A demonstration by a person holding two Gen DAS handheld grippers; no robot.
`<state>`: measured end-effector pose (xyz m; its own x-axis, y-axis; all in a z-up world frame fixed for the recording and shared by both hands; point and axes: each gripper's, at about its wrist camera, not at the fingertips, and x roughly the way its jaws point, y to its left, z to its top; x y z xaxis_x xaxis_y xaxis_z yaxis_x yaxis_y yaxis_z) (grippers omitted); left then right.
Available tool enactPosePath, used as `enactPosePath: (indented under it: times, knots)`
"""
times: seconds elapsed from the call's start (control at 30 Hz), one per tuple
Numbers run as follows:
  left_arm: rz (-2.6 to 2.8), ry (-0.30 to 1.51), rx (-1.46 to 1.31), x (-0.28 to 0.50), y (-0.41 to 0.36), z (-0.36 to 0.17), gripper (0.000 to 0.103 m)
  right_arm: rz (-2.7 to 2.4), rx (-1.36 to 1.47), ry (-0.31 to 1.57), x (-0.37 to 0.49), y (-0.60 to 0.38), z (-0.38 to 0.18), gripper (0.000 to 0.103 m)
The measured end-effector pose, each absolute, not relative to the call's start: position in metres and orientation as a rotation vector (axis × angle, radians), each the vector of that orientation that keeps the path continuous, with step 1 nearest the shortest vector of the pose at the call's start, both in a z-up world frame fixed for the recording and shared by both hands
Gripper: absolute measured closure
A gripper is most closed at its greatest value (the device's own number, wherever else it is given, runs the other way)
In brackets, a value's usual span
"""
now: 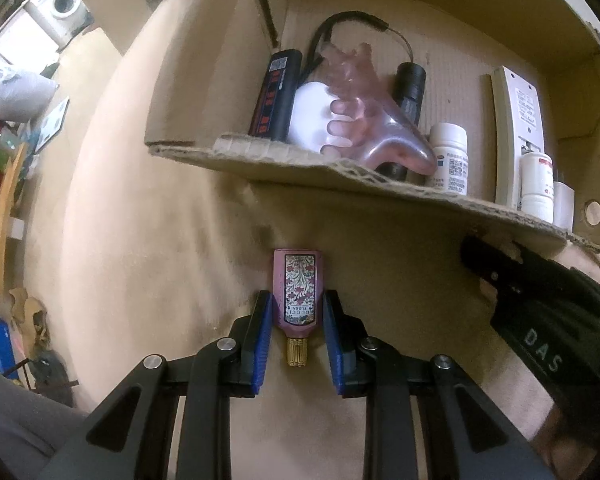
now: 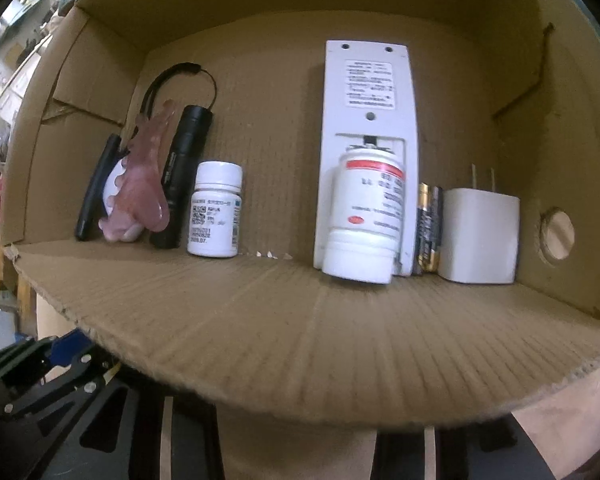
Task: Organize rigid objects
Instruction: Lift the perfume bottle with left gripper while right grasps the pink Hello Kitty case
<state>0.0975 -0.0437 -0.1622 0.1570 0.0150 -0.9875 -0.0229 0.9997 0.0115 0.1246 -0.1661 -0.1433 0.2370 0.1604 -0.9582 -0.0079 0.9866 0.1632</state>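
Note:
A pink perfume bottle (image 1: 299, 292) with a floral label and a gold cap lies on the tan table, cap toward me. My left gripper (image 1: 298, 312) is open, its blue pads (image 1: 260, 344) on either side of the bottle, not clearly pressing it. An open cardboard box (image 1: 340, 168) lies beyond it with its flap toward me. My right gripper shows in the left wrist view as a black body (image 1: 540, 320) at the box flap; its fingertips are hidden under the flap (image 2: 300, 340) in the right wrist view.
The box holds a black device (image 1: 276, 96), a pink comb-like clip (image 2: 140, 184), a black flashlight (image 2: 184, 176), two white pill bottles (image 2: 216, 208) (image 2: 364, 216), a white remote (image 2: 368, 120), batteries (image 2: 430, 228) and a white charger (image 2: 478, 236). Room clutter lies left.

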Motion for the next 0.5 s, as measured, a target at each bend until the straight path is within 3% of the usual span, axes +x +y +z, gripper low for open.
enactPosePath:
  times: [0.5]
  knots:
    - [0.034,1.370,-0.001,0.080,-0.043,-0.143,0.080,0.132,0.216,1.276,0.068,-0.178,-0.110,0.063]
